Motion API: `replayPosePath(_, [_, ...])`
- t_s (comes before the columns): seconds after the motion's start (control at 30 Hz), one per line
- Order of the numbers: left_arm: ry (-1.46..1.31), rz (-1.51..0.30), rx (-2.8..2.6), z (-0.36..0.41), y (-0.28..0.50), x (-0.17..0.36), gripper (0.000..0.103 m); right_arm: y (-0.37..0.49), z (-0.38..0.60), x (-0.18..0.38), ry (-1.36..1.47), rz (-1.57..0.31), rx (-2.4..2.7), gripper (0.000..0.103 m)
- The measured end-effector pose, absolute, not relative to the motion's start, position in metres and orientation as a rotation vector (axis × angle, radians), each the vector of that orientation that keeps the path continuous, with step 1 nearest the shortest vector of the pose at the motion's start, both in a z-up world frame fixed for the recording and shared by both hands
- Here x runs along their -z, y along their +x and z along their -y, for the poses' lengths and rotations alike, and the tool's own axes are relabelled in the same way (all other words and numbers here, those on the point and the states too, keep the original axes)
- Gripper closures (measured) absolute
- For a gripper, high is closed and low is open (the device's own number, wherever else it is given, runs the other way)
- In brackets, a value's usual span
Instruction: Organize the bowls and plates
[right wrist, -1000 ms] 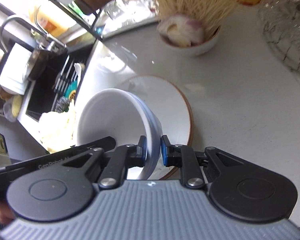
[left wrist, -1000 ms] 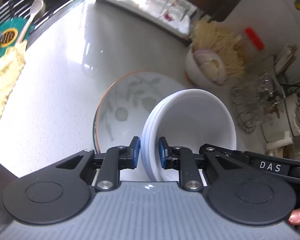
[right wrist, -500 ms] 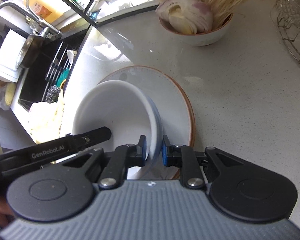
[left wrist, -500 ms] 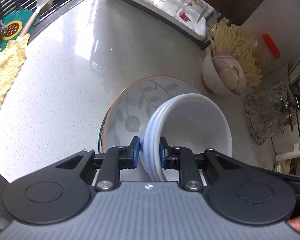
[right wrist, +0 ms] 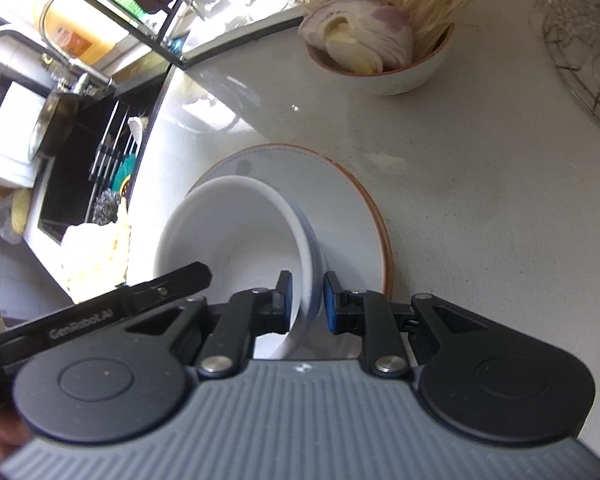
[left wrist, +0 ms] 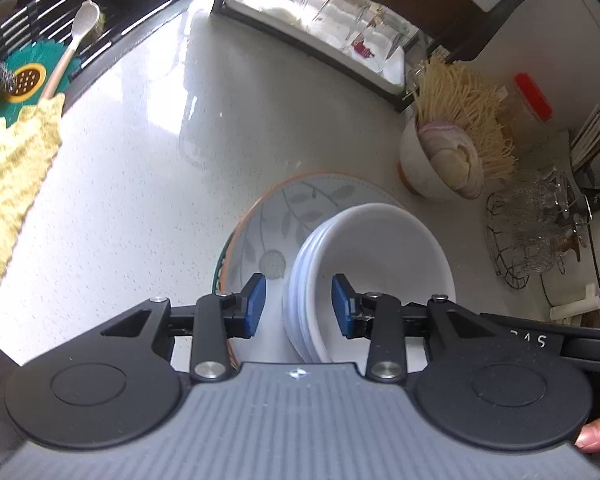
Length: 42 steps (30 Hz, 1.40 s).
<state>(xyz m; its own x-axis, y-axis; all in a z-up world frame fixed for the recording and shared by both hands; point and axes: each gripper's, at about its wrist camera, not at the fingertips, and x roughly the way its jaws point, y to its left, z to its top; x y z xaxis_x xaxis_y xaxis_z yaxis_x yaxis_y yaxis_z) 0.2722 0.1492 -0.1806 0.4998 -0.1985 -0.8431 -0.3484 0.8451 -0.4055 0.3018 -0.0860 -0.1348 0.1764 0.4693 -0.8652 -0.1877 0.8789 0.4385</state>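
A stack of white bowls (left wrist: 380,256) (right wrist: 228,240) rests on a leaf-patterned plate with an orange rim (left wrist: 284,208) (right wrist: 348,208) on the white counter. My left gripper (left wrist: 299,308) straddles the stack's near-left rim. Its jaws are opening, and both blue pads stand clear of the rim between them. My right gripper (right wrist: 308,300) straddles the opposite rim. Its jaws are also opening, with a small gap beside the rim. Each view shows the other gripper's black finger at the edge of the bowls.
A bowl of onion and dry noodles (left wrist: 440,160) (right wrist: 380,60) stands behind the plate. A wire basket of glasses (left wrist: 532,232) is at the right. A yellow cloth (left wrist: 12,168) and the sink with a spoon (left wrist: 80,36) lie left. A rack of glasses (left wrist: 340,20) stands at the back.
The tilted bowl stack has settled lower onto the plate. Both grippers' pads, earlier pressed on the rims, have spread apart, the left widely and the right a little.
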Motion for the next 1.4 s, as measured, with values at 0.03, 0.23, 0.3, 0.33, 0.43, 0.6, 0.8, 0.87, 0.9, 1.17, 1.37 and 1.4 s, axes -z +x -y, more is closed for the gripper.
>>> replayPosePath(0.03, [-0.577,-1.056,-0.090,-0.151,0.272,0.177,0.061,0.300,0.086,0.131,0.253,-1.301,-0.459,0.076])
replayPosePath(0.23, [-0.520,-1.014,-0.006,-0.162,0.267,0.151,0.061,0.283,0.091,0.112,0.297,-1.204,-0.380,0.055])
replayPosePath(0.3, [-0.487,-0.989,0.022,-0.164,0.265,0.138,0.061,0.276,0.093,0.103,0.315,-1.161,-0.365,0.055])
replayPosePath(0.33, [-0.469,-0.978,0.035,-0.164,0.264,0.132,0.061,0.271,0.094,0.099,0.320,-1.140,-0.359,0.055])
replayPosePath(0.43, [-0.416,-0.959,0.076,-0.163,0.260,0.114,0.060,0.259,0.095,0.083,0.341,-1.088,-0.335,0.055])
replayPosePath(0.6, [-0.354,-0.911,0.127,-0.161,0.249,0.082,0.059,0.237,0.098,0.051,0.355,-0.982,-0.320,0.055])
replayPosePath(0.8, [-0.319,-0.826,0.136,-0.154,0.229,0.044,0.059,0.212,0.108,0.016,0.330,-0.866,-0.325,0.055])
replayPosePath(0.87, [-0.318,-0.803,0.136,-0.151,0.220,0.034,0.059,0.204,0.114,0.006,0.323,-0.833,-0.323,0.055])
replayPosePath(0.9, [-0.315,-0.792,0.132,-0.148,0.215,0.029,0.059,0.198,0.117,0.002,0.317,-0.816,-0.324,0.055])
replayPosePath(1.17, [-0.301,-0.740,0.108,-0.115,0.165,0.005,0.057,0.155,0.142,-0.027,0.281,-0.733,-0.362,0.055])
replayPosePath(1.37, [-0.312,-0.693,0.073,-0.088,0.124,-0.008,0.057,0.121,0.163,-0.036,0.252,-0.708,-0.407,0.055])
replayPosePath(1.4, [-0.308,-0.687,0.067,-0.082,0.116,-0.010,0.057,0.115,0.167,-0.037,0.249,-0.705,-0.417,0.055])
